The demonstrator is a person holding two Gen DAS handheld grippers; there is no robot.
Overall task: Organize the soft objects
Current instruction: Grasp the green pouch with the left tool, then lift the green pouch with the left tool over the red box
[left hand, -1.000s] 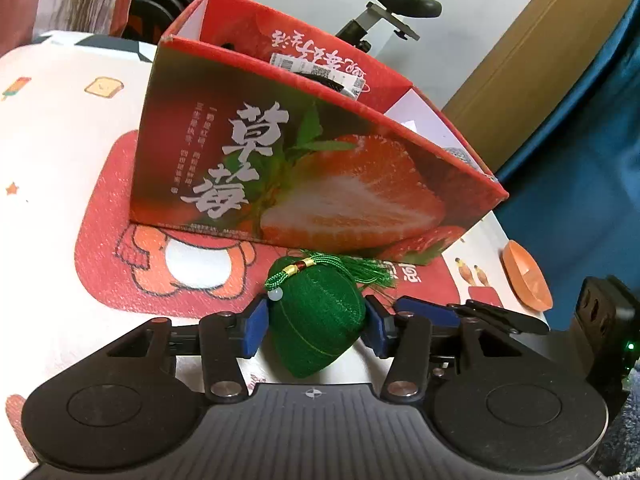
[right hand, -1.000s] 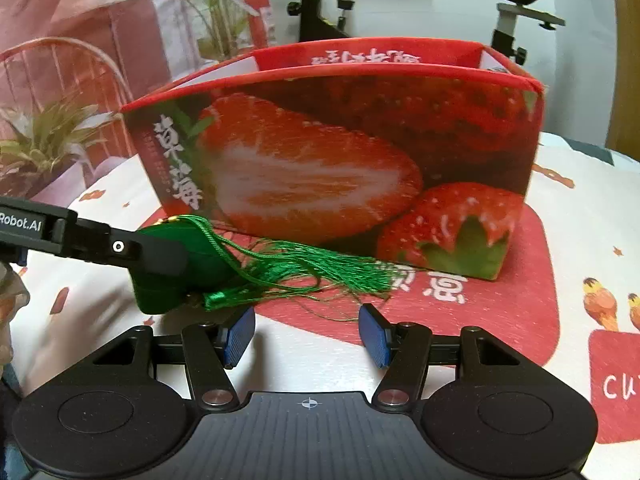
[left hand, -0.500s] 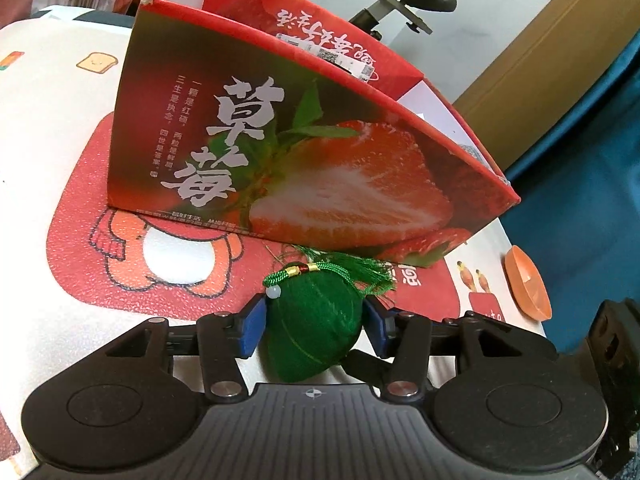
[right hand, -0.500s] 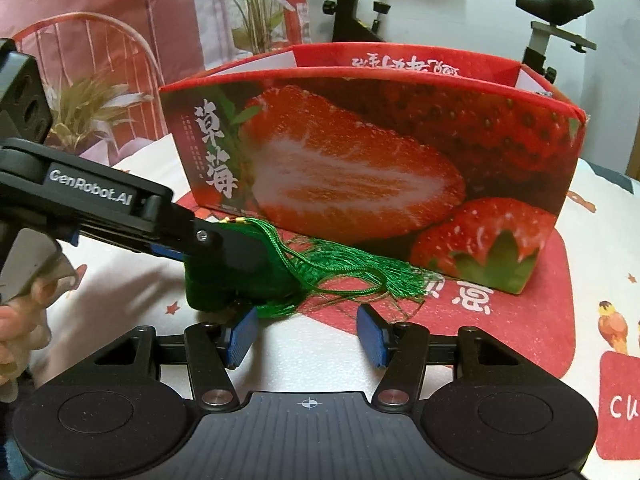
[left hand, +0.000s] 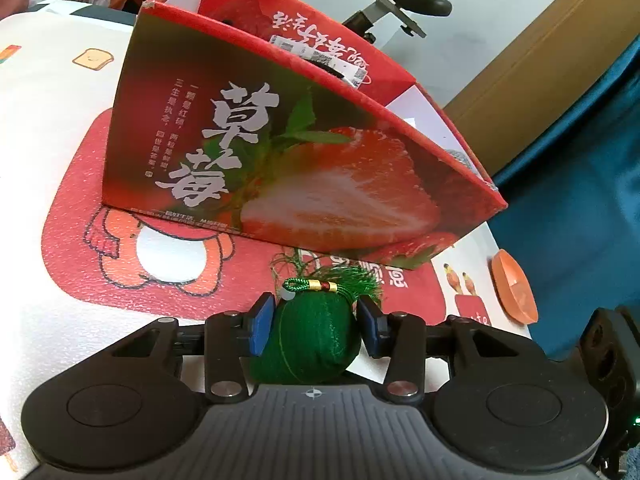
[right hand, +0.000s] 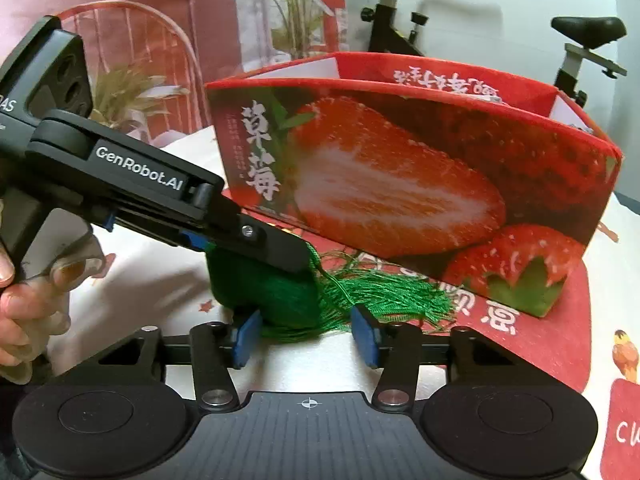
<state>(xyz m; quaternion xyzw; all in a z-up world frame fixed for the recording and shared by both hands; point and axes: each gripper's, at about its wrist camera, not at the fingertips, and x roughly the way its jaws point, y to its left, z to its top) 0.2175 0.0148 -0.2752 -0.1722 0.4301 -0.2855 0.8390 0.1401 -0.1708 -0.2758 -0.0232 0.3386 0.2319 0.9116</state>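
Sachet (left hand: 310,340), green and stuffed, sits between the blue pads of my left claw (left hand: 316,326), low over the counter (left hand: 48,208) and just in front of the strawberry box (left hand: 280,168). The pads press its flanks and the jaws are closing further, so I judge the pick-up step is in hand: I am firming my hold before lifting.

From the right view, the tassel (right hand: 384,296) trails off the sachet toward the box's foot and lies loose on the red mat (right hand: 532,328). My right claw (right hand: 306,338) stands just behind it, pads apart though closing, with the sachet's lower edge and some tassel strands in the gap; I cannot tell that the pads touch either.

Next, I think, comes a lift clear of the box's near wall, then a carry over its open top and a drop inside. The dangling tassel could catch on the rim, so gathering it first with the right claw may help.
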